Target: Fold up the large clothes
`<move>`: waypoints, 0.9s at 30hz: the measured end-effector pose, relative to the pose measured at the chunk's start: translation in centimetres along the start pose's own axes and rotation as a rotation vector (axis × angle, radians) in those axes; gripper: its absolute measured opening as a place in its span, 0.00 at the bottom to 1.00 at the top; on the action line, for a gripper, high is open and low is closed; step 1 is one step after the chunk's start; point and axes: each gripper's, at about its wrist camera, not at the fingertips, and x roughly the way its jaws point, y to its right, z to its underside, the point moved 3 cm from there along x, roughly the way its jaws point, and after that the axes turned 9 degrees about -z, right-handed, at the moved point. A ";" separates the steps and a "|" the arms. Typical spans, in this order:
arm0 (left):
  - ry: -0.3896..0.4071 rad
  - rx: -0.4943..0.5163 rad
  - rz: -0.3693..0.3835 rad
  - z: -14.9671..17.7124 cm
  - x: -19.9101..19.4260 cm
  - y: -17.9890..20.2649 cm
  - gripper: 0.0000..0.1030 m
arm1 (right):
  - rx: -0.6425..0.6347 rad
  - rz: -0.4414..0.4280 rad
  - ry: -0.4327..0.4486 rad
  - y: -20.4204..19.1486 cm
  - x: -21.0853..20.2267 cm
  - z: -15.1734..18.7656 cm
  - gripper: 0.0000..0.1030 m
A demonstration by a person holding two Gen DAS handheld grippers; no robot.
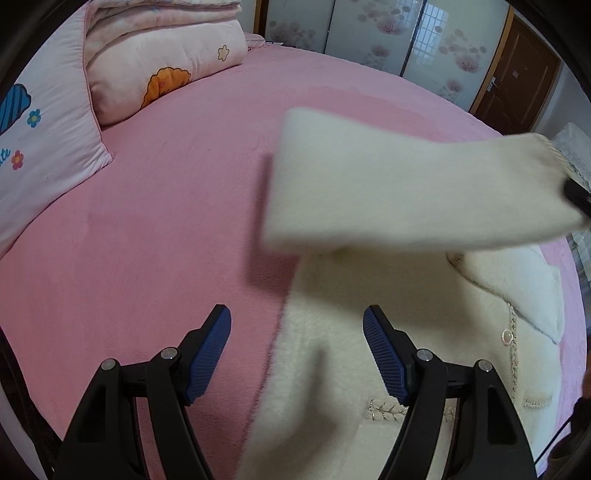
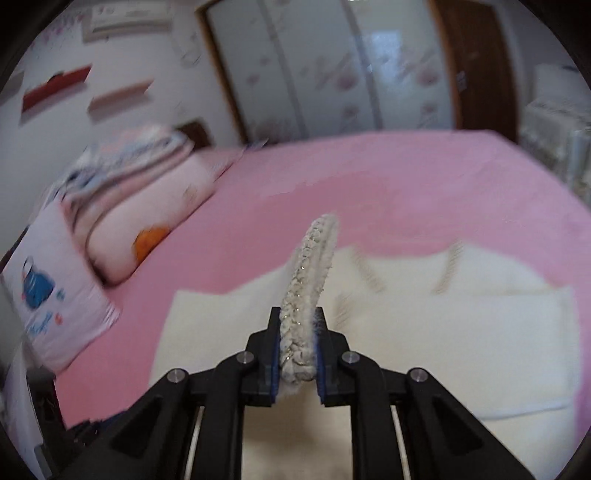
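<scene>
A cream fleece jacket (image 1: 424,332) with braided trim and a pearl button lies on the pink bed. My left gripper (image 1: 297,328) is open and empty, low over the jacket's left edge. One sleeve (image 1: 406,184) is lifted and stretched across above the jacket body, held at its cuff at the far right by my right gripper (image 1: 578,197). In the right wrist view my right gripper (image 2: 298,332) is shut on the braided cuff (image 2: 314,266) of the sleeve, above the jacket (image 2: 443,317).
The pink bed sheet (image 1: 166,221) spreads to the left and back. Pink pillows and a folded quilt (image 1: 155,59) are stacked at the back left. Sliding wardrobe doors (image 1: 369,33) and a wooden door (image 1: 517,74) stand behind the bed.
</scene>
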 end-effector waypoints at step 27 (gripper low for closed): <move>-0.091 0.087 -0.038 -14.0 12.6 3.7 0.71 | 0.247 0.154 -0.357 18.8 8.3 4.5 0.45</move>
